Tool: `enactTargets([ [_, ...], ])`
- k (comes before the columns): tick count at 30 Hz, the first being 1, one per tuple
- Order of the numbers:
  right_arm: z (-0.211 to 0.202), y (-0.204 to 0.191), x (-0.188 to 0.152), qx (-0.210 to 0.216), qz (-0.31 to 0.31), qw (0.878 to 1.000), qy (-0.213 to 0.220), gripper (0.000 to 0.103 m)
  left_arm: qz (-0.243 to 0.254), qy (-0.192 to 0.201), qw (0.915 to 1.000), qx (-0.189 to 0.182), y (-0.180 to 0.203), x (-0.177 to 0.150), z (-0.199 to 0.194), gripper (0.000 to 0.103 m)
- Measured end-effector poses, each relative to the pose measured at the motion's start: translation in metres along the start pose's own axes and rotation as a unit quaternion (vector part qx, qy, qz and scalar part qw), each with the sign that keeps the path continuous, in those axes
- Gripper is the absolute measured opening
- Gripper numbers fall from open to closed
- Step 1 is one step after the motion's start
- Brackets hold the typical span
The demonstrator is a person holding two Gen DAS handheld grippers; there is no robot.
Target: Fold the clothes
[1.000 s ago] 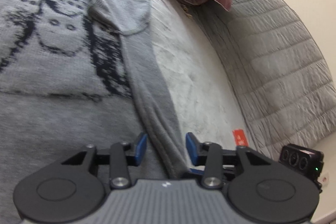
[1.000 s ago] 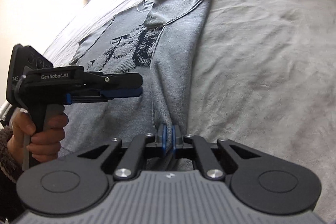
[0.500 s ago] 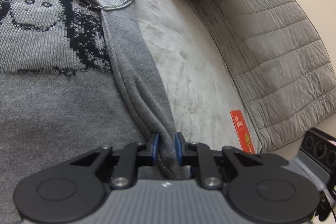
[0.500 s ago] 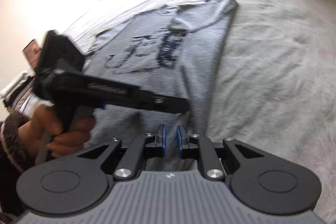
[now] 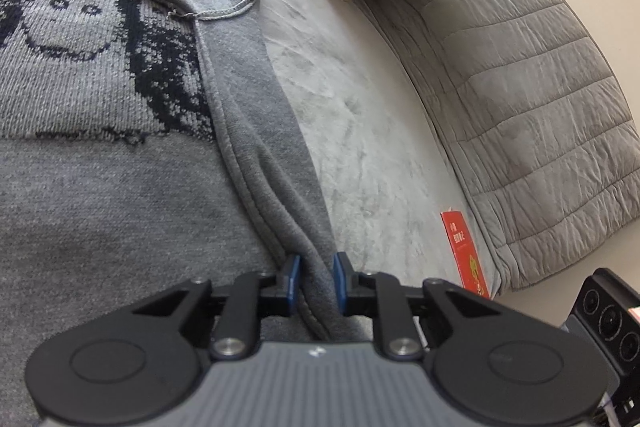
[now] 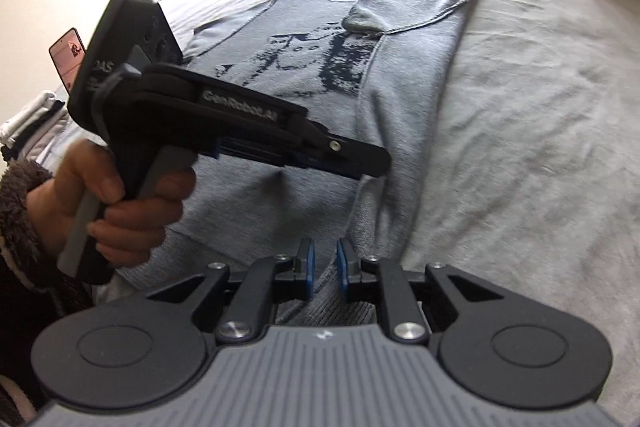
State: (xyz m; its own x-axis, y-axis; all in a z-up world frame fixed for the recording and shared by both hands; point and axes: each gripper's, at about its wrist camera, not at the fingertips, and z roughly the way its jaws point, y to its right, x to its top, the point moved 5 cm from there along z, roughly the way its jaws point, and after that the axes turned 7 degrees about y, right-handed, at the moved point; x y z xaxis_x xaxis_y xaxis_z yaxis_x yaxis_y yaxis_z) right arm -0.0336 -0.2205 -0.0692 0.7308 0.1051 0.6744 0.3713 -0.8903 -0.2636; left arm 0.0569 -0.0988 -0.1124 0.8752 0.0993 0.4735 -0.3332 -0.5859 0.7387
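We are holding the left gripper (image 5: 314,281) over the grey sweater (image 5: 100,187), which is lying flat on the bed (image 5: 360,131) with its folded-in side running toward the bed's head. Its blue fingers (image 5: 293,279) are pinching the bunched fold of the sweater's side edge, the cloth filling the gap between them. In the right wrist view the left gripper (image 6: 372,169) is showing from the side, our left hand (image 6: 120,203) gripping its handle, its tip touching the fold. Farther right, we are keeping the right gripper (image 6: 323,273) low over the sweater's hem, its fingers (image 6: 308,273) standing slightly apart with cloth visible behind the gap, gripping nothing. A red envelope (image 5: 466,255) is lying near the bed's right edge beside a quilted grey blanket (image 5: 520,87).
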Motion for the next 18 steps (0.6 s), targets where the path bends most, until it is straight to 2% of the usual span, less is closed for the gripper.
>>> enactTargets([
  [4, -0.004, -0.002, -0.005, -0.005, -0.014, 1.0, -0.002, 0.033, -0.001, 0.003, 1.0, 0.004, -0.001, 0.002, -0.003, 0.018],
  [7, -0.006, -0.008, -0.01, -0.011, -0.035, 0.999, -0.007, 0.035, 0.002, 0.011, 0.9999, 0.012, -0.001, 0.005, -0.008, 0.018],
  [15, 0.002, -0.023, -0.027, -0.066, -0.142, 0.987, -0.031, 0.02, -0.015, 0.038, 0.9983, 0.042, -0.02, 0.015, -0.02, 0.029],
  [16, 0.002, -0.022, -0.027, -0.068, -0.142, 0.987, -0.032, 0.011, -0.02, 0.04, 0.9981, 0.042, -0.022, 0.016, -0.021, 0.03],
  [18, -0.001, -0.017, -0.025, -0.061, -0.123, 0.99, -0.033, 0.007, -0.027, 0.045, 0.9977, 0.042, -0.025, 0.017, -0.022, 0.035],
])
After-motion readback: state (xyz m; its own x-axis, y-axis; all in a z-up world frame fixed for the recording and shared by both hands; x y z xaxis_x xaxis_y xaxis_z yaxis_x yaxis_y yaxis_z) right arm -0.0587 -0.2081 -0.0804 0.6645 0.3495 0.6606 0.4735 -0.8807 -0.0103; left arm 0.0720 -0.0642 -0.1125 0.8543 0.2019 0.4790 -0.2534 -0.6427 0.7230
